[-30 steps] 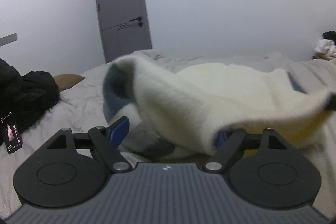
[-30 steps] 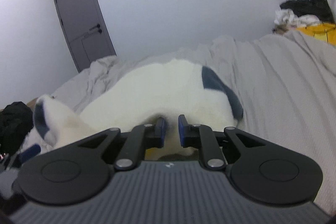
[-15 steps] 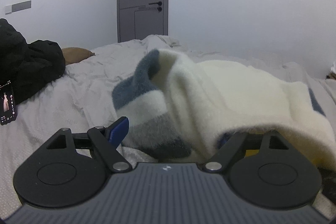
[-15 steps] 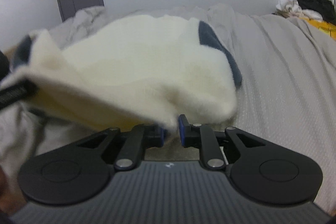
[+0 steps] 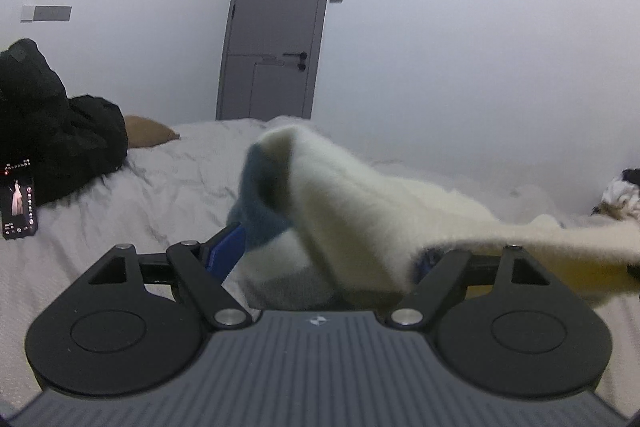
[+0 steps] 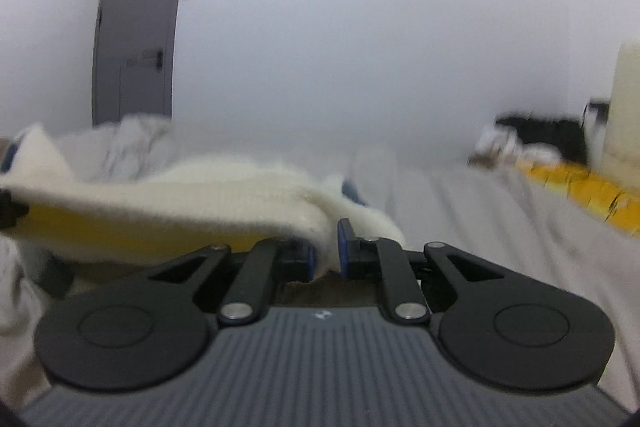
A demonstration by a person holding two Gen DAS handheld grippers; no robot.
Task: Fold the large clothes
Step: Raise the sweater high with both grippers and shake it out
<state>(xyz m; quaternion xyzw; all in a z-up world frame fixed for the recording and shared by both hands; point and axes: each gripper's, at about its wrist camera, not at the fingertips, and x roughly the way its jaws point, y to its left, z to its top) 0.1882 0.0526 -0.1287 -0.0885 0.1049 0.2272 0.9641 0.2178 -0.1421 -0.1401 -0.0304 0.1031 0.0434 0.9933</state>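
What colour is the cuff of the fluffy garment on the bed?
Dark blue on the cuff, against a cream body; the left wrist view shows it best.

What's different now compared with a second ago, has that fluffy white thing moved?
Yes. The cream sweater was lying mostly on the bed; now its near edge is lifted and stretched flat between the two grippers. The right gripper has stayed pinched on the fabric throughout. The left gripper has just narrowed slightly, with the sleeve bunched between its wide jaws. The black clothes and phone stayed put.
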